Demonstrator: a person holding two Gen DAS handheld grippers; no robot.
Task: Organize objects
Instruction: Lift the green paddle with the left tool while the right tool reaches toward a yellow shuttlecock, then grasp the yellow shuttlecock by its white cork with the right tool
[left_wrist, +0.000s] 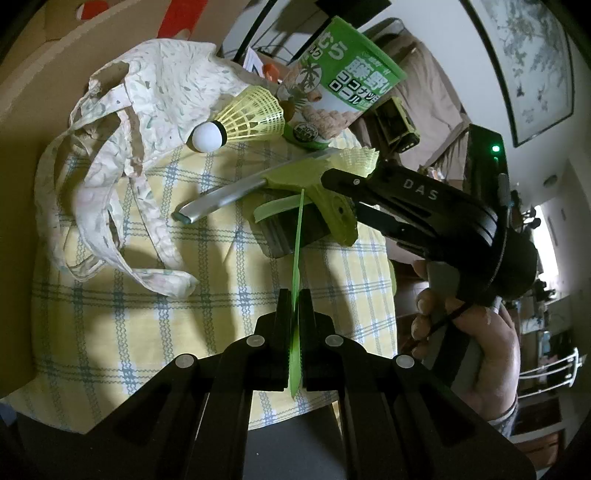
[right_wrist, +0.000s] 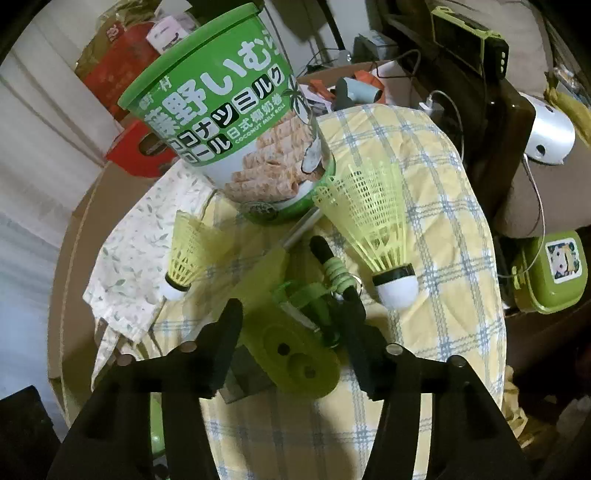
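A thin green strap (left_wrist: 297, 236) is clamped between the closed fingers of the left gripper (left_wrist: 294, 314) above the checked cloth (left_wrist: 110, 332). Its far end is hidden behind a green plastic piece (right_wrist: 291, 354), which is straddled, untouched, by the parted right gripper (right_wrist: 291, 325). Two shuttlecocks (right_wrist: 373, 236) and a tub (right_wrist: 229, 122) lie beyond.

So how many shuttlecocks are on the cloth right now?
2. One shuttlecock lies right of the green canister; the other shuttlecock lies left of it, against the floral bag.

A framed picture (left_wrist: 532, 62) hangs on the wall; a green lunchbox (right_wrist: 550, 271) sits aside.
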